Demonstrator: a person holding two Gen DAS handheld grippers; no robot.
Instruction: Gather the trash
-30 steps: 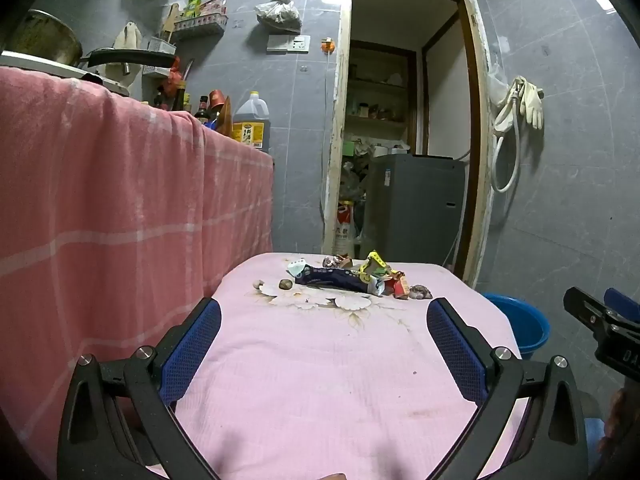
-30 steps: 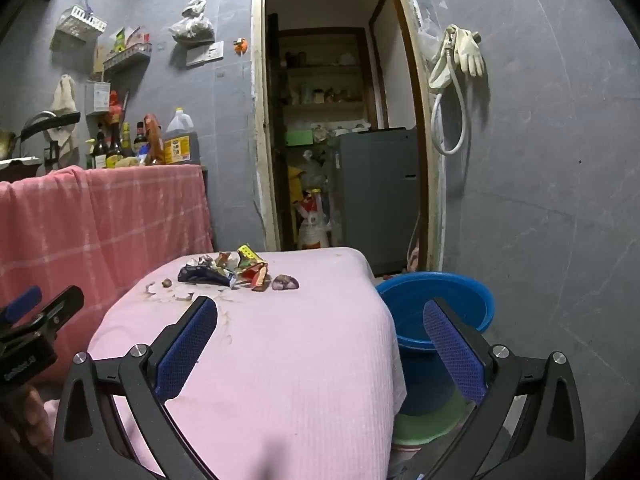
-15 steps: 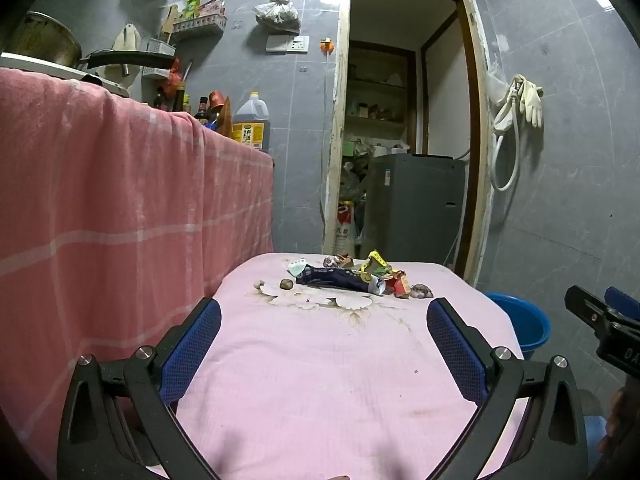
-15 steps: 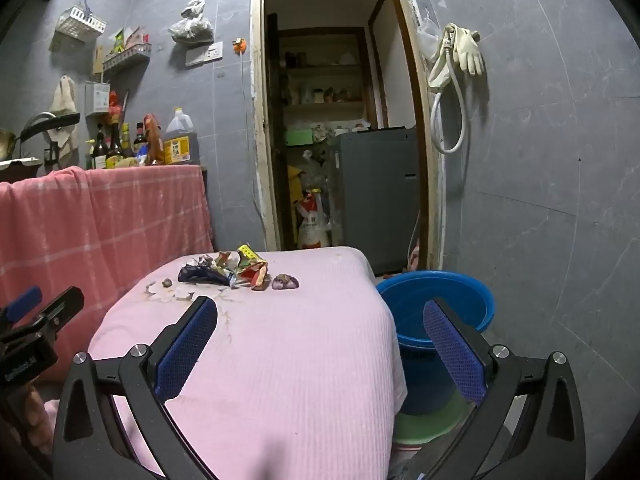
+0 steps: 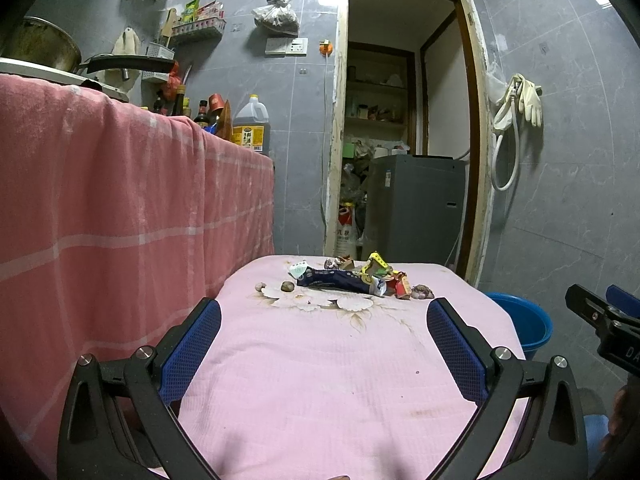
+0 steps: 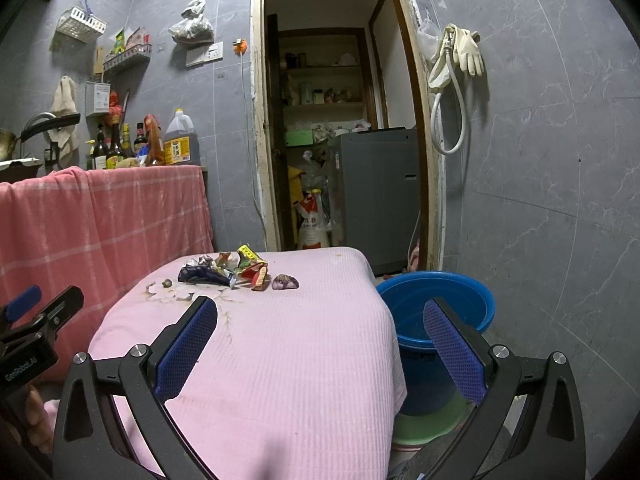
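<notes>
A heap of crumpled wrappers point(image 5: 352, 278) point(image 6: 224, 270) lies at the far end of a table draped in pink cloth point(image 5: 320, 360) point(image 6: 280, 344). A dark blue packet is the biggest piece, with yellow and red scraps beside it. Small brown bits point(image 5: 286, 286) lie left of the heap, and a purple lump point(image 6: 285, 282) right of it. My left gripper point(image 5: 324, 332) is open over the near part of the table, well short of the heap. My right gripper point(image 6: 320, 332) is open too, over the table's right edge. Both hold nothing.
A blue bucket point(image 6: 438, 312) point(image 5: 524, 326) stands on the floor right of the table, on a green basin. A counter hung with pink checked cloth point(image 5: 120, 220) rises on the left, bearing bottles and a pan. An open doorway with a grey appliance point(image 5: 416, 208) lies behind.
</notes>
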